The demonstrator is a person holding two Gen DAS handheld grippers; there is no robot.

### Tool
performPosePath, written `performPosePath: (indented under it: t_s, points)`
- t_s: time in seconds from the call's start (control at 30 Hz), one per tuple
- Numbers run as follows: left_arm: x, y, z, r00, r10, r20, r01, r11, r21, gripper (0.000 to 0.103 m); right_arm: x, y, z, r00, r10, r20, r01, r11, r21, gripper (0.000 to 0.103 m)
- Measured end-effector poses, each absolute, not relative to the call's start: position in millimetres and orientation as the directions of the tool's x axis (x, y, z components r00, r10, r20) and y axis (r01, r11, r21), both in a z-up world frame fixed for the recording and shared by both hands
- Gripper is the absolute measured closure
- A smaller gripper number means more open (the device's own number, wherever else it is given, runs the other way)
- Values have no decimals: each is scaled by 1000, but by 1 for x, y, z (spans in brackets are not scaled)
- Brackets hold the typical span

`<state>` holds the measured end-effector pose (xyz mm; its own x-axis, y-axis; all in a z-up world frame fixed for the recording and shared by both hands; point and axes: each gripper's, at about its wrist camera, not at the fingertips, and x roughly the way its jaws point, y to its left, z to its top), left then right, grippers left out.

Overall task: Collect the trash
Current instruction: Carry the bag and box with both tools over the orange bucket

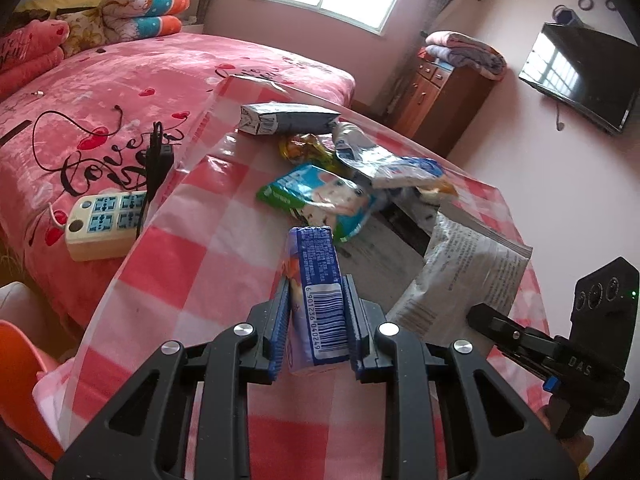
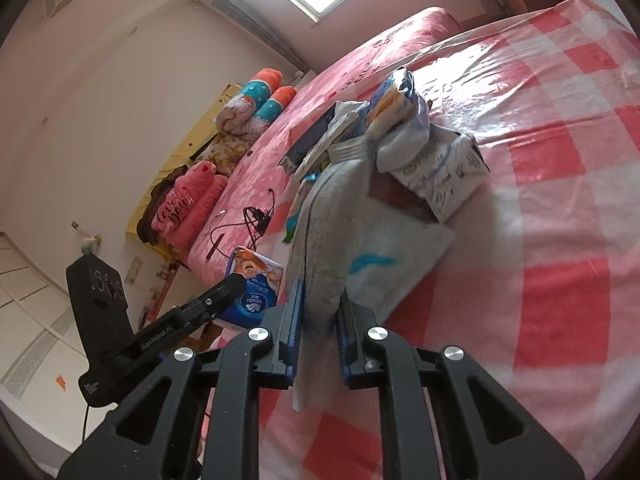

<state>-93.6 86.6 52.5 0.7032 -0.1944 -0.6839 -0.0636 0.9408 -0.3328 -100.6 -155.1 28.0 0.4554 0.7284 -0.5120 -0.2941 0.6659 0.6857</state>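
Covering the worktop [image 1: 192,264], a pink-checked plastic cloth carries a heap of wrappers, with the pink bed [image 1: 120,92] beyond it at ten o'clock. Largest of the litter, a white printed bag [image 2: 360,256] lies at the heap's near edge, its tail pinched flat in the right gripper [image 2: 319,334]. At twelve o'clock in the left wrist view sit a green-and-blue packet [image 1: 320,196] and a grey carton [image 1: 288,118]. Smallest, a blue tissue pack [image 1: 320,292] with a barcode stands clamped in the left gripper [image 1: 318,330].
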Motion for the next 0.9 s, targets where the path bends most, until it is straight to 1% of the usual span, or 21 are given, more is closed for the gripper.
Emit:
performPosePath:
  t_s: [0.23, 0.53, 0.7, 0.9]
  points:
    - [-122, 86, 58, 705, -213, -676, -34, 942, -333, 76, -127, -161, 29, 444, 729, -522, -293, 668, 684, 87]
    - [-151, 96, 70, 724, -221, -653, -13, 942, -334, 76, -148, -139, 43, 414, 750, -516, -327, 652, 685, 87]
    - [-171, 114, 79, 746, -194, -637, -35, 944, -329, 76, -151, -111, 51, 366, 778, -510, -366, 625, 690, 87]
    - [-201, 151, 87, 767, -126, -629, -102, 944, -314, 76, -153, -61, 55, 262, 818, -511, -421, 574, 703, 87]
